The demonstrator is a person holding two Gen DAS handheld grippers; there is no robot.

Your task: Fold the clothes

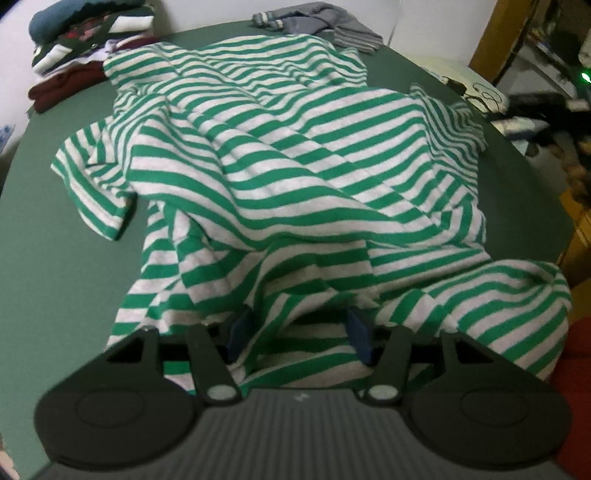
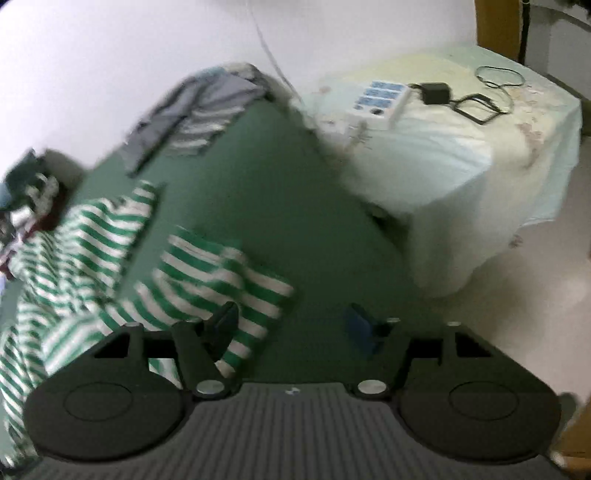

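A green-and-white striped T-shirt (image 1: 295,166) lies crumpled on the green table (image 1: 55,277), one short sleeve sticking out to the left. My left gripper (image 1: 299,325) is at the shirt's near edge. Its jaws stand apart, loose cloth drapes over the blue pads (image 1: 357,328) and sags between them, and nothing is pinched. In the right wrist view, which is blurred, the same shirt (image 2: 92,240) fills the left side. My right gripper (image 2: 291,321) is open at the shirt's right edge. Its left finger is over striped cloth and its right finger over bare table (image 2: 295,203).
A stack of folded clothes (image 1: 85,48) sits at the table's far left corner. A grey striped garment (image 1: 317,26) lies at the far edge. Right of the table stands a unit under a pale cloth (image 2: 461,177), with a power strip (image 2: 380,96), an adapter and cables on top.
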